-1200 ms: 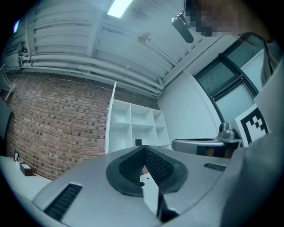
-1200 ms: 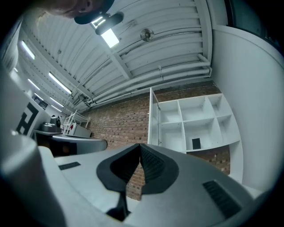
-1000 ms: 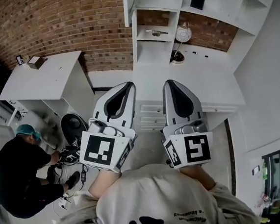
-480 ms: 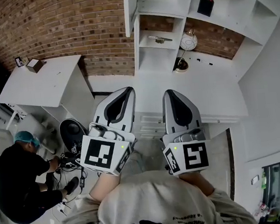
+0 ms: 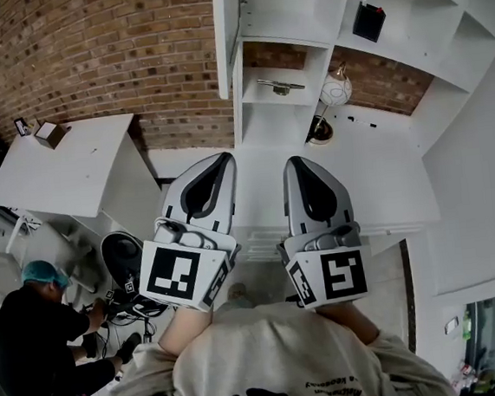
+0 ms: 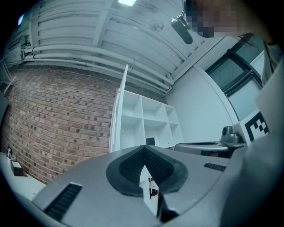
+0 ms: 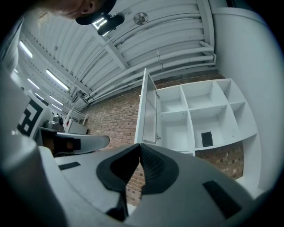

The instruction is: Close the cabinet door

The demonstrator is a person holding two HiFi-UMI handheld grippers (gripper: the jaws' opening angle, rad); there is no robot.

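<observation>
The white wall cabinet has open cubbies, and its tall door stands swung out, seen edge-on at the cabinet's left side. The same door shows in the left gripper view, and the door shows in the right gripper view. My left gripper and right gripper are side by side, pointing at the cabinet from a distance, well short of the door. Both are shut with nothing between their jaws, as the left gripper and right gripper show close up.
A white counter with drawers lies under the cabinet. The shelves hold a black box, a round lamp and a metal piece. A white table stands at left, and a person crouches on the floor.
Both grippers have been carried forward toward the cabinet, which now sits larger and lower in the head view. The jaws have stayed shut.
</observation>
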